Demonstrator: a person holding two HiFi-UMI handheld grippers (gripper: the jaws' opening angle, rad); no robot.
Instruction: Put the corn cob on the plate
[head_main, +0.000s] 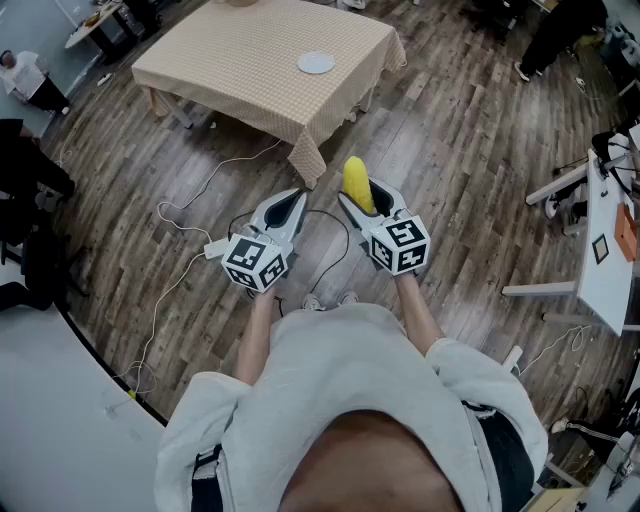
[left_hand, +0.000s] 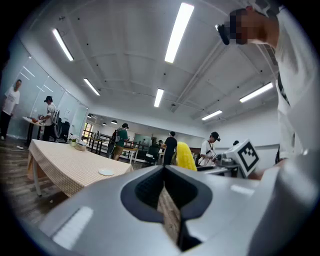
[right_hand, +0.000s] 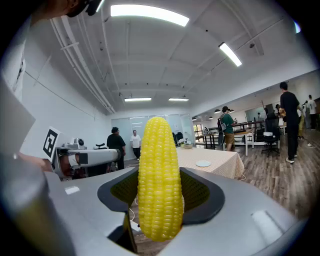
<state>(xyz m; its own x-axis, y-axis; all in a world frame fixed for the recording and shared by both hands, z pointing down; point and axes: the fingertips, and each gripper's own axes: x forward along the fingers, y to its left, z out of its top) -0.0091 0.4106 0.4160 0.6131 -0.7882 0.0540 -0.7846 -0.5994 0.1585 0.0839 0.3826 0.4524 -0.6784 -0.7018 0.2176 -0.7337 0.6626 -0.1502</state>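
A yellow corn cob (head_main: 356, 183) stands upright between the jaws of my right gripper (head_main: 362, 196), which is shut on it; in the right gripper view the corn cob (right_hand: 159, 177) fills the middle of the right gripper (right_hand: 160, 197). My left gripper (head_main: 296, 195) is held beside it, level, jaws shut with nothing in them (left_hand: 164, 172). A small white plate (head_main: 316, 63) lies on the checked tablecloth of a table (head_main: 240, 60) some way ahead across the floor. From the left gripper view the corn cob (left_hand: 185, 156) and the plate (left_hand: 105, 172) both show.
Cables (head_main: 200, 200) run over the wooden floor between me and the table. A white desk (head_main: 605, 250) stands at the right. Several people stand around the room's edges (right_hand: 222, 127). A bowl (left_hand: 79, 146) sits at the table's far end.
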